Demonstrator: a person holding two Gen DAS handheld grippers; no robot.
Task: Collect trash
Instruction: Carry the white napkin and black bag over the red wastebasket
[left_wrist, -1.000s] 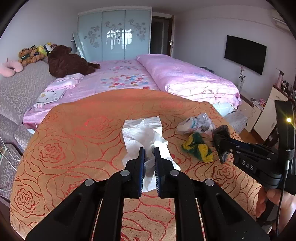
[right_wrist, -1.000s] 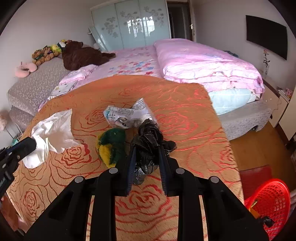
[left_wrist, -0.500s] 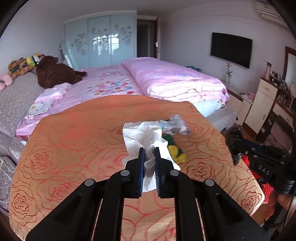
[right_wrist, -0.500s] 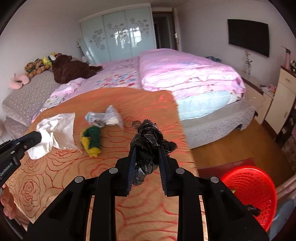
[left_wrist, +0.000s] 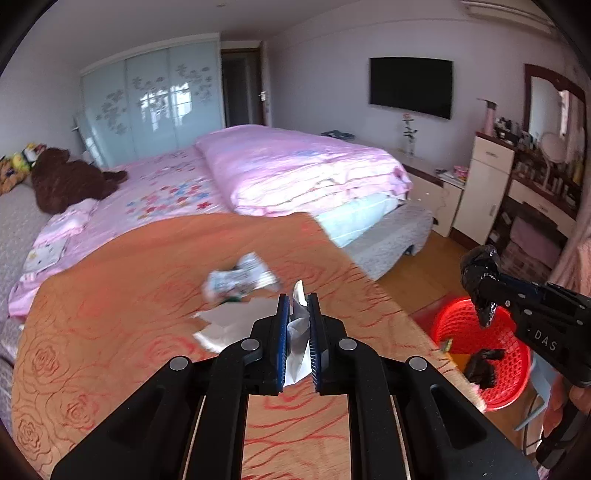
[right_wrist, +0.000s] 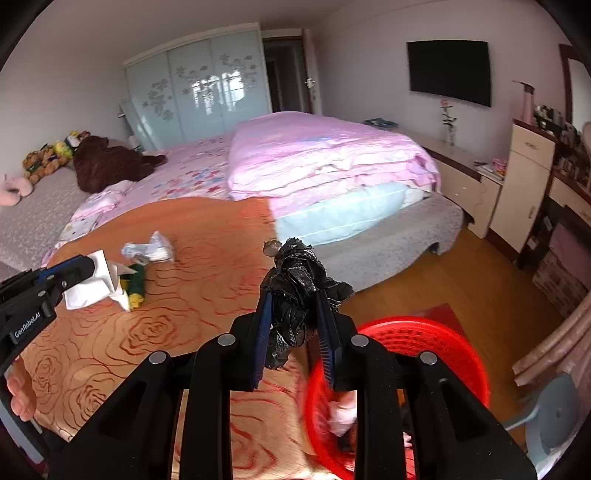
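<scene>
Both tools are loaded: the left hand-held gripper (left_wrist: 298, 317) is clamped on a white tissue (left_wrist: 300, 325) above the orange rose-patterned blanket (left_wrist: 110, 332), and the right hand-held gripper (right_wrist: 294, 314) is clamped on a crumpled black plastic bag (right_wrist: 299, 291) near the blanket's edge, beside a red basket (right_wrist: 424, 339) on the floor. A crumpled printed wrapper (right_wrist: 149, 251) and a green-yellow item (right_wrist: 136, 286) lie on the blanket.
</scene>
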